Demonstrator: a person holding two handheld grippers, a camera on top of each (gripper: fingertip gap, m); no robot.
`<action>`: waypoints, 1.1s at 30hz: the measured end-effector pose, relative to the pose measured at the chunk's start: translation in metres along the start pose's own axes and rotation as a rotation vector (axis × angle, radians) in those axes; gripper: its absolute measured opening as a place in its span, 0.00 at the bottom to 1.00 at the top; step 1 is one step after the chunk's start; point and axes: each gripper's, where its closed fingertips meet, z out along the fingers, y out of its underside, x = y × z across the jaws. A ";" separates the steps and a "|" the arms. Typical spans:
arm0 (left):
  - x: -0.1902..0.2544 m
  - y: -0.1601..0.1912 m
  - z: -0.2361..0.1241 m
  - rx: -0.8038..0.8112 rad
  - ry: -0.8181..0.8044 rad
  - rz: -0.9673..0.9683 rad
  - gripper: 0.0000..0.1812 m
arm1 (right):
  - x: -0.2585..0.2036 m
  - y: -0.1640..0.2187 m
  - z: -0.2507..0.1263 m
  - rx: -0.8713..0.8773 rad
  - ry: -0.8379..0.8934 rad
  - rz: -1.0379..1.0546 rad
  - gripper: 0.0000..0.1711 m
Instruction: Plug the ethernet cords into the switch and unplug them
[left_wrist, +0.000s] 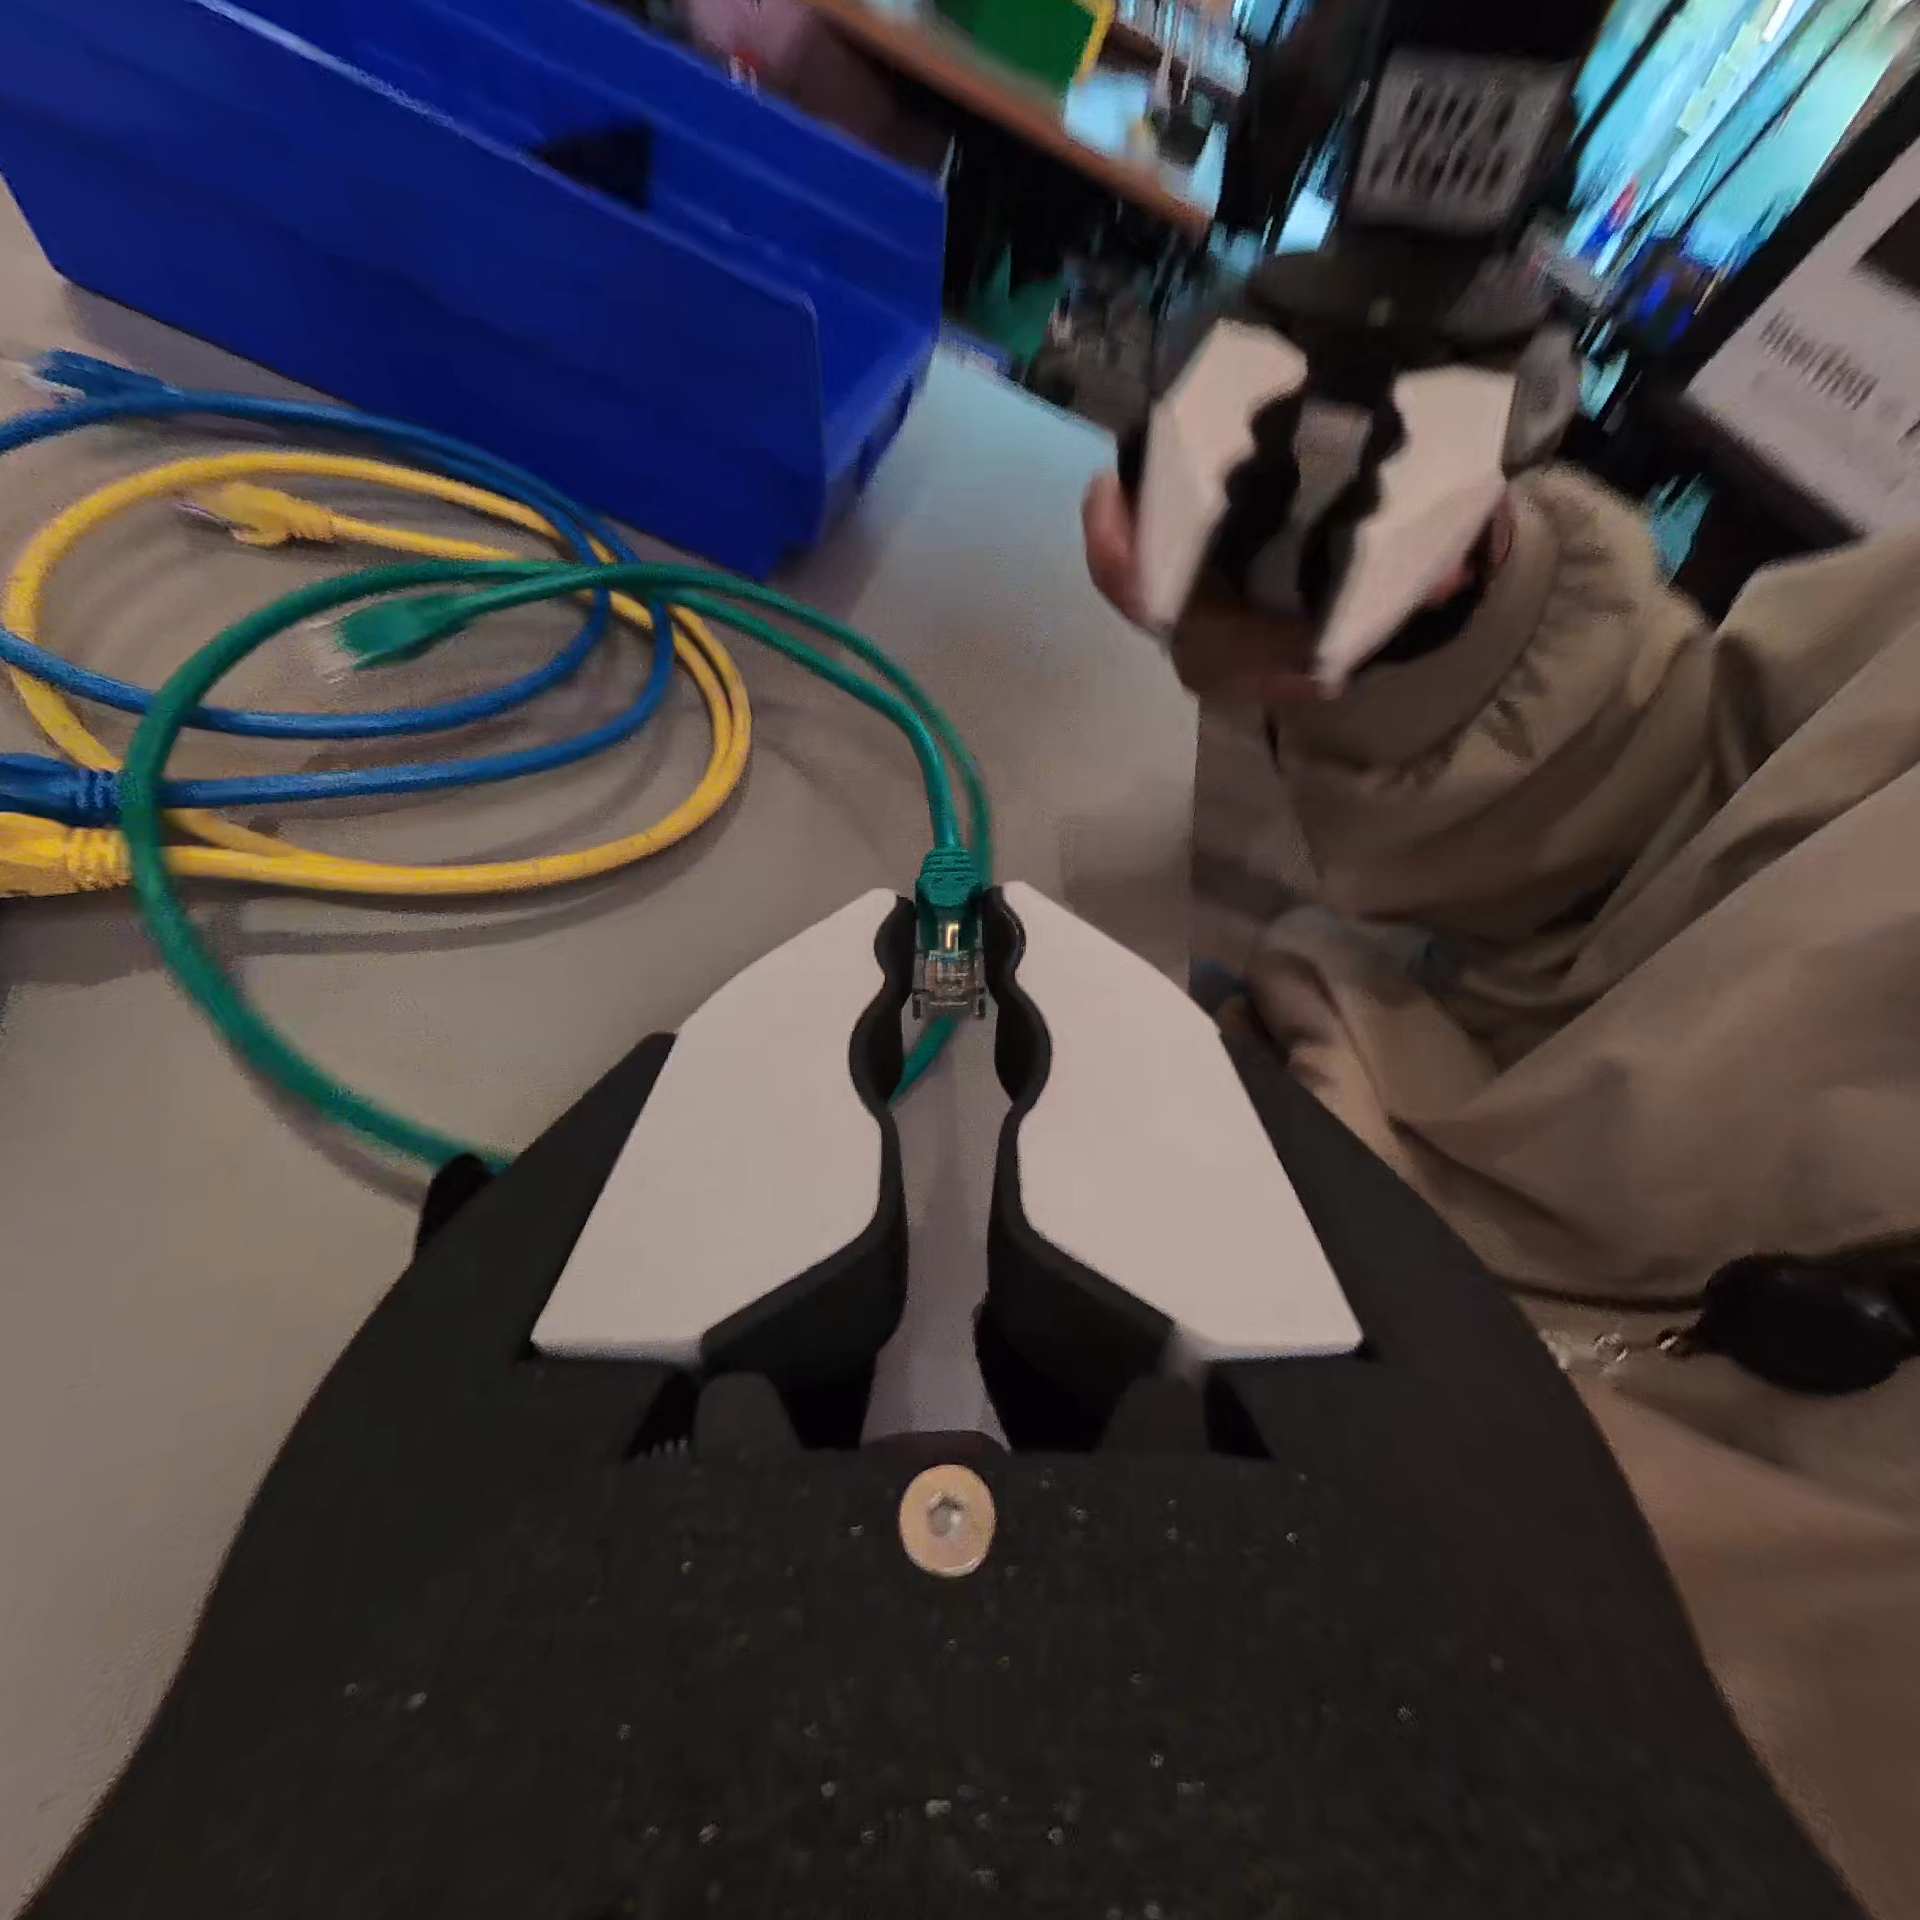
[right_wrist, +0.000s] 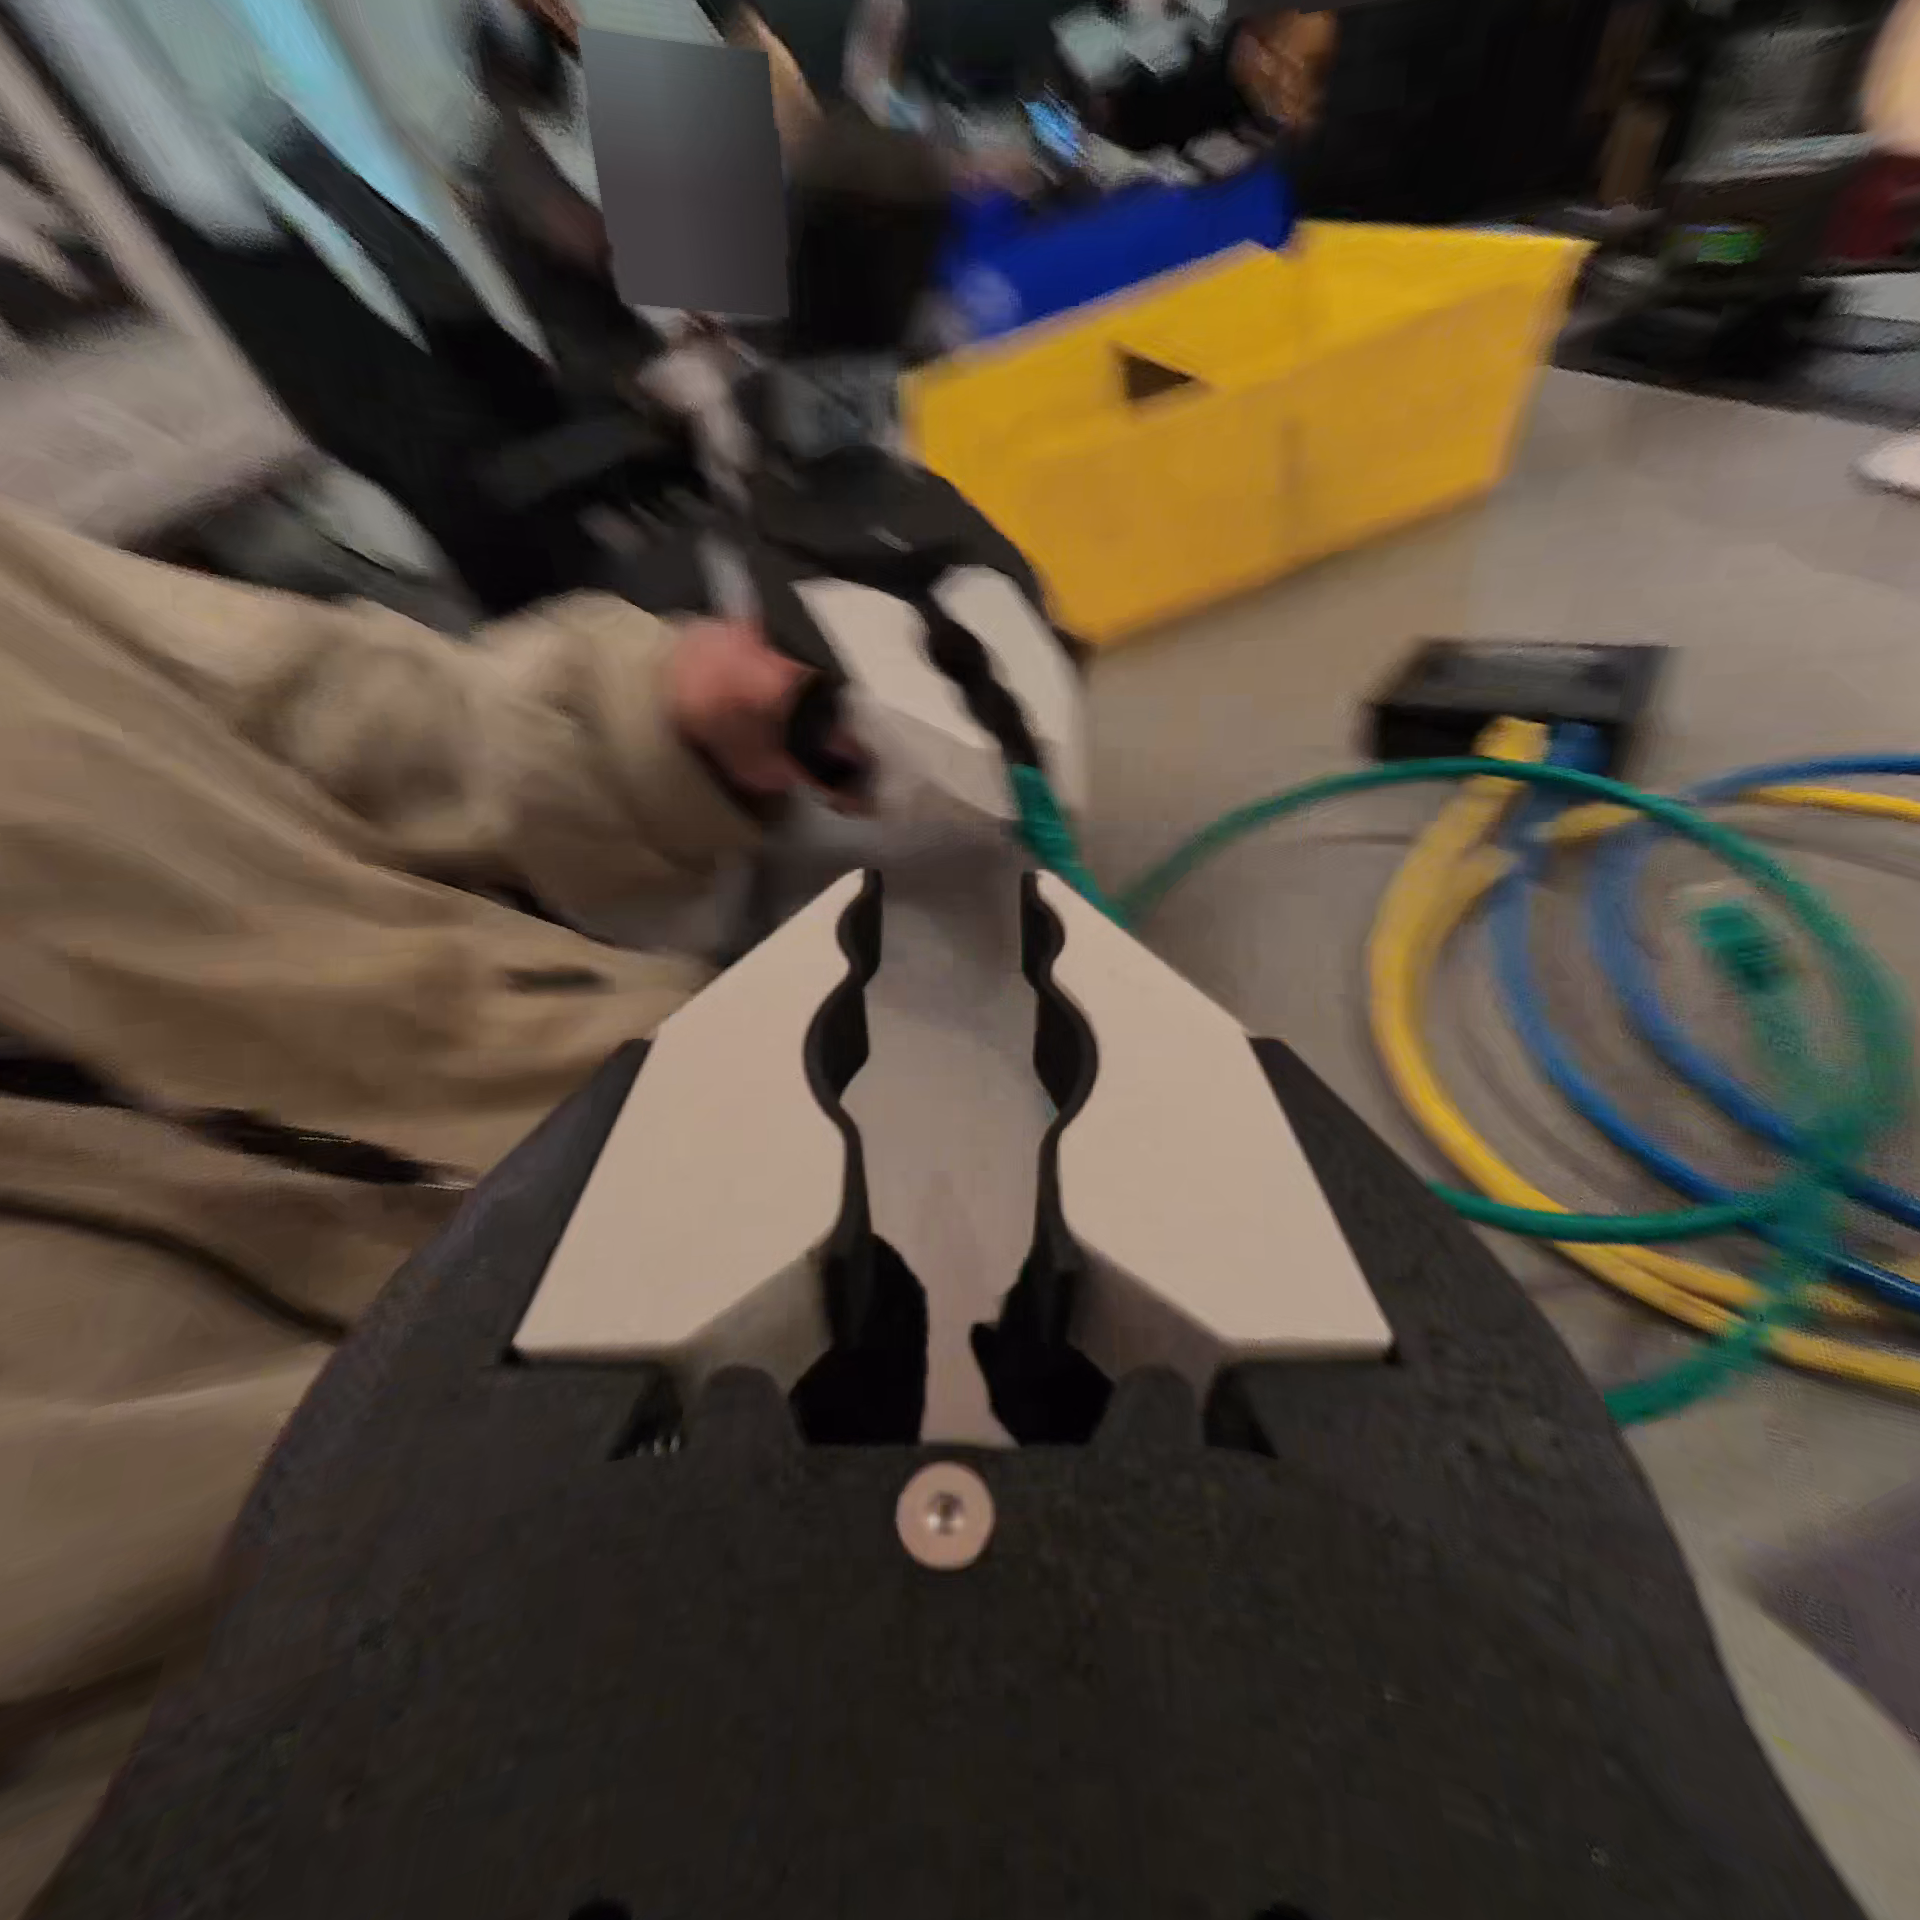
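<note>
Switch (right_wrist: 1519, 694) is the landmark: a black box on the table with 1 yellow cord (right_wrist: 1455, 831) and 1 blue cord (right_wrist: 1558, 769) plugged into its near face. Left gripper (left_wrist: 950, 914) pinches the green plug (left_wrist: 948, 951), lifted well short of the switch, its long axis along the fingers with the clear tip toward the camera. Right gripper (right_wrist: 948, 894) is narrowly parted, empty, farther off. Only the right wrist view shows the switch; only the left shows the plug clearly.

The left hand-held gripper (left_wrist: 948, 925) is clamped narrow, while the right hand-held gripper (right_wrist: 951, 914) hovers parted, empty.
</note>
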 end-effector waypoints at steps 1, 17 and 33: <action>-0.001 -0.007 -0.004 0.057 0.016 -0.032 0.07 | -0.015 -0.007 0.000 0.051 -0.117 0.077 0.15; 0.046 -0.027 0.004 0.213 0.349 -0.154 0.07 | -0.002 -0.007 0.026 0.197 -0.166 0.354 0.16; 0.048 -0.014 0.012 0.121 0.329 -0.115 0.07 | -0.007 0.007 0.028 0.102 -0.142 0.223 0.07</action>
